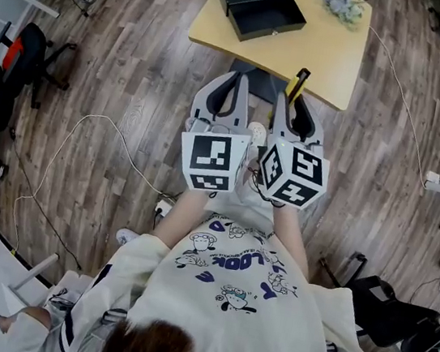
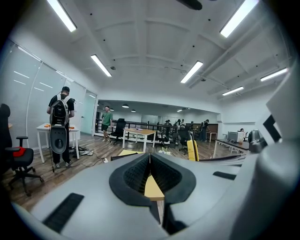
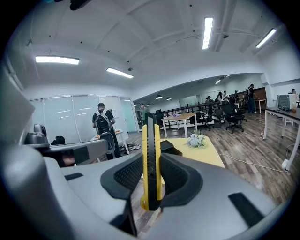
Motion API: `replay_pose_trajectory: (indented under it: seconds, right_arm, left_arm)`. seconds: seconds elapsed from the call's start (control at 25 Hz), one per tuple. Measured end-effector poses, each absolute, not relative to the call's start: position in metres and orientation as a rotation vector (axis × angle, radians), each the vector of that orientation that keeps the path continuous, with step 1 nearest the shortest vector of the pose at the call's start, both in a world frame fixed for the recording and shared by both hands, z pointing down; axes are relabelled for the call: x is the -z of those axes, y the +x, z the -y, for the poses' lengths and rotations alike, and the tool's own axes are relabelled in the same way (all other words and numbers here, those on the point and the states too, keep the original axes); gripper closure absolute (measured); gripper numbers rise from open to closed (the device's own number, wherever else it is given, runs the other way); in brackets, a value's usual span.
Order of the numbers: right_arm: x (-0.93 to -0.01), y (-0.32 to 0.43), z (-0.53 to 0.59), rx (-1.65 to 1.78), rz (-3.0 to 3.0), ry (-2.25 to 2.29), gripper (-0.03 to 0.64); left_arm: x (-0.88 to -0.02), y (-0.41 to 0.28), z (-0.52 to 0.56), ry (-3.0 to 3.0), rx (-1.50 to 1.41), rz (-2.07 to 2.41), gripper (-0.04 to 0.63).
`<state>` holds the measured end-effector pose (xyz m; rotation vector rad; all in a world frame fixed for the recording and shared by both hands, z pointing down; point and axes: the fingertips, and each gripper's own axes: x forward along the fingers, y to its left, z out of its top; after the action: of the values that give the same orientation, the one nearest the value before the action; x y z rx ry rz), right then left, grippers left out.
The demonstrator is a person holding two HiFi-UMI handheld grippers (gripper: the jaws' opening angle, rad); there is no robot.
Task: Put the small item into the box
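Note:
A yellow-and-black utility knife (image 3: 151,159) stands upright between the pads of my right gripper (image 3: 151,171), which is shut on it. In the head view the knife (image 1: 299,83) pokes out past the right gripper (image 1: 295,100), just short of the yellow table's (image 1: 323,59) near edge. An open black box (image 1: 258,4) sits on the table's far left part; the right gripper view shows the box (image 3: 168,147) just behind the knife. My left gripper (image 1: 237,79) is held beside the right one. Its jaws (image 2: 150,157) are shut with nothing between them.
A small bunch of pale flowers (image 1: 342,5) lies at the table's far right corner. Office chairs (image 1: 24,60) stand to the left, and a white cable (image 1: 87,131) runs over the wooden floor. A person with a backpack (image 2: 60,124) stands farther off.

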<state>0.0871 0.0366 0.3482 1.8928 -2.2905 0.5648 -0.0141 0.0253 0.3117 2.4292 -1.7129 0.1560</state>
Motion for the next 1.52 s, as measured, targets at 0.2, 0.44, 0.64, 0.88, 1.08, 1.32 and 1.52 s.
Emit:
replay_pose_trajectory:
  seconds: [0.2,0.44,0.64,0.88,1.08,1.32,1.52]
  right_arm:
    - [-0.343,0.098,0.019,-0.566,2.324,1.848,0.486]
    - [-0.339,0.114,0.085,-0.568,2.367,1.776,0.486]
    - [-0.342,0.126,0.141,-0.566,2.389,1.719,0.486]
    - [-0.349,0.131,0.189,-0.6,2.417,1.644,0.486]
    - [-0.363,0.123,0.209,-0.652,2.42,1.577,0.486]
    - [-0.374,0.104,0.221,-0.679,2.427,1.496,0.486]
    - [-0.383,0.091,0.235,-0.697,2.414,1.459,0.486]
  left_arm:
    - [-0.31,-0.001,0.026,2.399,-0.162,1.745,0.58]
    - [-0.304,0.02,0.088,2.369,-0.165,1.787,0.58]
    - [-0.303,0.033,0.141,2.336,-0.155,1.825,0.58]
    - [-0.309,0.032,0.183,2.258,-0.159,1.882,0.58]
    - [-0.321,0.025,0.196,2.199,-0.191,1.907,0.58]
    - [-0.332,0.007,0.205,2.126,-0.206,1.938,0.58]
    - [-0.342,-0.007,0.217,2.081,-0.226,1.942,0.58]
